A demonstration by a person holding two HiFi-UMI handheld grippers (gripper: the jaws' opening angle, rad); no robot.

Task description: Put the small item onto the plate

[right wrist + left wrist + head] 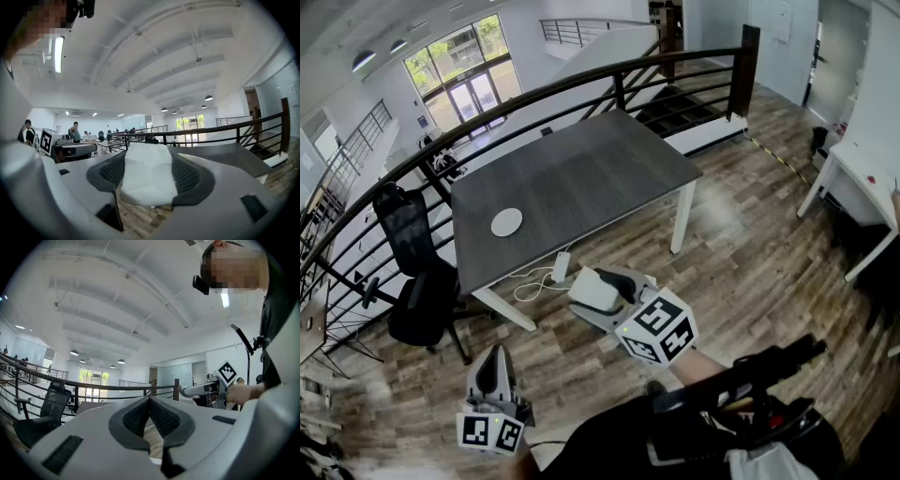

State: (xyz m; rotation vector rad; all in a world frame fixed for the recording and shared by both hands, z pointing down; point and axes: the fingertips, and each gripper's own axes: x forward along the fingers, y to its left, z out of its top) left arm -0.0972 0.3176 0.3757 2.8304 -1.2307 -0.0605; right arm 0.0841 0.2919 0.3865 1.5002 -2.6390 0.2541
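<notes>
A small round white plate (506, 222) lies near the front left of the dark grey table (581, 178). In the head view my right gripper (598, 284) hangs over the wooden floor just in front of the table. It is shut on a small white padded item (592, 293). The right gripper view shows that white item (147, 176) pinched between the two dark pads. My left gripper (491, 354) is lower and to the left, nearer my body, and holds nothing. In the left gripper view its jaws (150, 401) meet at the tip.
A black office chair (417, 272) stands left of the table by the dark railing (581, 80). A white power strip with a cable (561, 267) lies on the floor under the table's front edge. A white desk (862, 173) stands at the far right.
</notes>
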